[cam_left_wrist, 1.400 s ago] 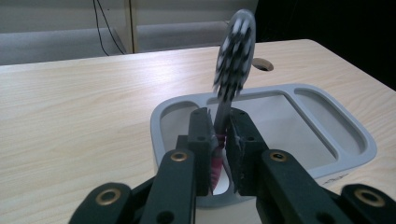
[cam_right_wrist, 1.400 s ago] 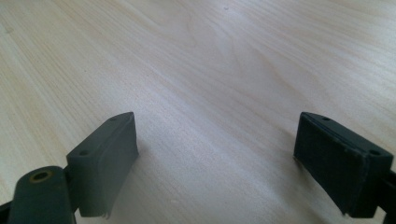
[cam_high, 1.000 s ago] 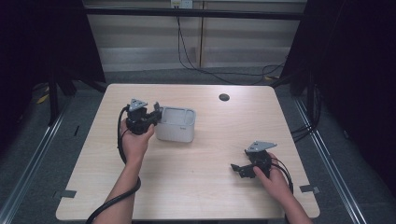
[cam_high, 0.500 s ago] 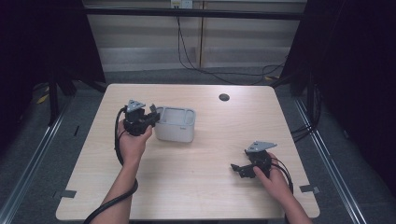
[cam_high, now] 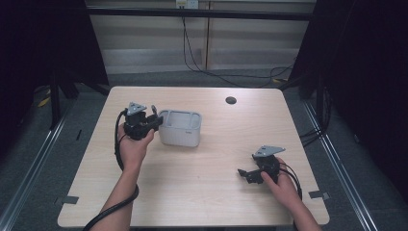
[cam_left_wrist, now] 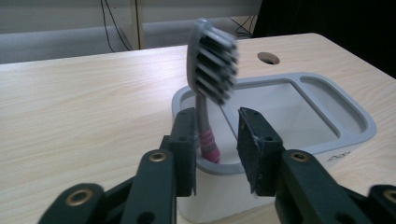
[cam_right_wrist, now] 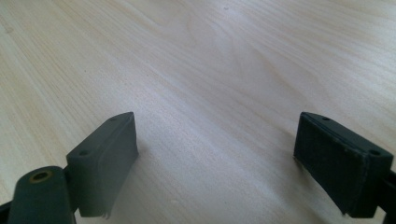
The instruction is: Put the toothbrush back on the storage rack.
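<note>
Left gripper (cam_left_wrist: 215, 140), just opening, straddles toothbrush (cam_left_wrist: 208, 88).

A grey toothbrush (cam_left_wrist: 208, 84) with a pink-banded neck stands head-up, leaning in the grey two-compartment holder's (cam_left_wrist: 327, 140) corner.
</note>
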`<state>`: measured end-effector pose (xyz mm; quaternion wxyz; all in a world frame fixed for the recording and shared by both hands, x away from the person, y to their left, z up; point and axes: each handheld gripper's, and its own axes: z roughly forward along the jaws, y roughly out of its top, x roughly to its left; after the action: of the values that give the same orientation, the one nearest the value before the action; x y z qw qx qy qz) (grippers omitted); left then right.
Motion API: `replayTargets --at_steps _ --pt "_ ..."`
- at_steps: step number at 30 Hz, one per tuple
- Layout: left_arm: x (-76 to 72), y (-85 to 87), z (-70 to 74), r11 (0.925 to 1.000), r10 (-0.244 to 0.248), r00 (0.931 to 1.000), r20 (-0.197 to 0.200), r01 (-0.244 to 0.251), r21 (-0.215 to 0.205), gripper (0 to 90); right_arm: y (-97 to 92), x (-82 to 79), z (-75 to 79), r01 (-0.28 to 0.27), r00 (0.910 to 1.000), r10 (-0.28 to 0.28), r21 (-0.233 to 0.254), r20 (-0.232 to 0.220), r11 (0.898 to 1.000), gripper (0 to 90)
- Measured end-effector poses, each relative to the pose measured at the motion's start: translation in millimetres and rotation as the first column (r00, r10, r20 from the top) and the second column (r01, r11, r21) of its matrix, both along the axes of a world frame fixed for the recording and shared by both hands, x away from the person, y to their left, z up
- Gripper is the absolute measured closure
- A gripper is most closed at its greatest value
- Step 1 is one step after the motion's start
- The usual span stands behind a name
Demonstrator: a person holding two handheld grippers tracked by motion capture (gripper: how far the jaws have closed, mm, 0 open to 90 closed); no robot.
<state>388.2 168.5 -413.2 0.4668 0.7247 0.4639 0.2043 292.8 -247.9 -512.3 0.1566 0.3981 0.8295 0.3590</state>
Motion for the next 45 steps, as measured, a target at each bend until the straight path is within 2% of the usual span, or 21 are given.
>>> replayTargets --at_steps 4,10,25,45 --pt "0.2 1.3 -0.4 1.0000 0.005 1.0000 0.002 -0.005 0.004 62.5 0.0 0.0 0.0 0.000 1.0000 0.000 0.000 0.000 1.000 12.9" --pt "1.1 1.7 -1.0 0.9999 0.002 1.0000 0.001 -0.002 -0.011 54.4 0.0 0.0 0.0 -0.001 1.0000 0.001 0.000 0.001 1.000 12.9" --pt "1.2 4.8 -2.5 0.9996 0.003 0.9998 -0.019 -0.003 -0.026 42.1 0.0 0.0 0.0 0.000 1.0000 0.000 0.000 0.000 1.000 12.9" --pt "-7.3 13.8 -1.3 0.9996 -0.015 0.9996 -0.022 0.014 -0.026 38.9 0.0 0.0 0.0 0.000 1.0000 0.000 -0.001 0.000 1.000 12.9"
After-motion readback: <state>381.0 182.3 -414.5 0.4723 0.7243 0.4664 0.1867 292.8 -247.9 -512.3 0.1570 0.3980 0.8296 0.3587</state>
